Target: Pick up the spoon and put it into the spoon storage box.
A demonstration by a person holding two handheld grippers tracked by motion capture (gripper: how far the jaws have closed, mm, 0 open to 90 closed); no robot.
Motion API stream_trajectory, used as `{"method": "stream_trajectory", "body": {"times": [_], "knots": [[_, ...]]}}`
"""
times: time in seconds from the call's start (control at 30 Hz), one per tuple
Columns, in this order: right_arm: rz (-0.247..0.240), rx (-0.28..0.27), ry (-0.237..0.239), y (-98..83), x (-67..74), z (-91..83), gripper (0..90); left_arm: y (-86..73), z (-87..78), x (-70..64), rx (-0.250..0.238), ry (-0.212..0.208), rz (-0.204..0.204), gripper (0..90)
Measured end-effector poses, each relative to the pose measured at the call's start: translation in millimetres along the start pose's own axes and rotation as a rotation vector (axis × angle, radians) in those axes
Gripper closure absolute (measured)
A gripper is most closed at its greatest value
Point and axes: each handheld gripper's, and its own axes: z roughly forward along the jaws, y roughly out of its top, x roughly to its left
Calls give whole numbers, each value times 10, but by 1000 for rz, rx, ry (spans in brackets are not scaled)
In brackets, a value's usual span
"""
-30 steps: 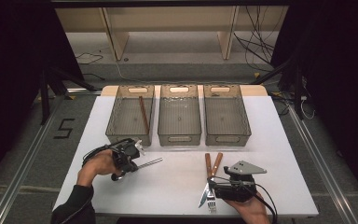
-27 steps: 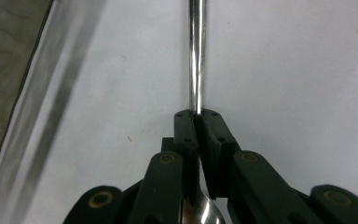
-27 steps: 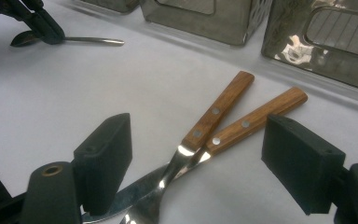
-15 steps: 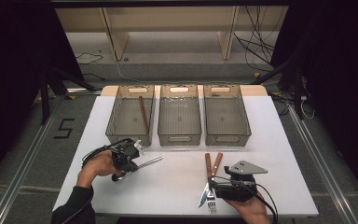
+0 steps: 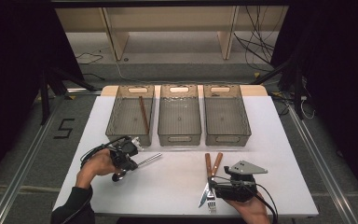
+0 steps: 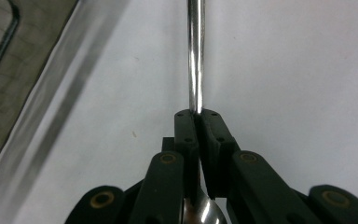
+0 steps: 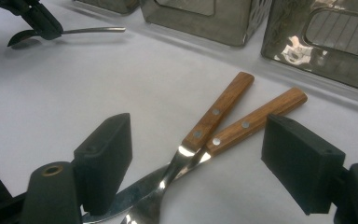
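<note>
From the high view, my left hand-held gripper [image 5: 129, 163] is clenched on a metal spoon [image 5: 142, 162] at the near left of the white worktop [image 5: 177, 186], just in front of the left bin [image 5: 131, 114]; the handle points right and away from me, the bowl toward me. My right hand-held gripper [image 5: 214, 190] rests at the near right edge, over a wooden-handled knife [image 5: 206, 179] and fork [image 5: 214, 177] whose handles lie side by side. A brown stick [image 5: 143, 115] lies in the left bin. In the left gripper view, my jaws pinch the spoon's shaft [image 6: 196, 60], with the bowl below them. In the right gripper view, my jaws stand released and wide apart, straddling the crossed knife [image 7: 205, 126] and fork [image 7: 242, 128], touching neither.
</note>
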Motion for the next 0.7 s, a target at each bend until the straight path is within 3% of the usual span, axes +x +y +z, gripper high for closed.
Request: {"method": "stream_trajectory", "body": {"times": [0.2, 0.4, 0.57, 0.7], "knots": [[0, -4, -1, 3, -4, -8, 250, 48, -161, -46, -77, 9, -23, 855], [0, -19, 1, 11, -10, -28, 248, 143, -317, -101, -178, -30, -36, 855], [2, -23, 3, 12, -7, -29, 247, 319, -433, -91, -259, -44, -89, 855], [2, -24, 5, 15, -10, -37, 247, 496, -524, -54, -270, -30, -109, 855]]}}
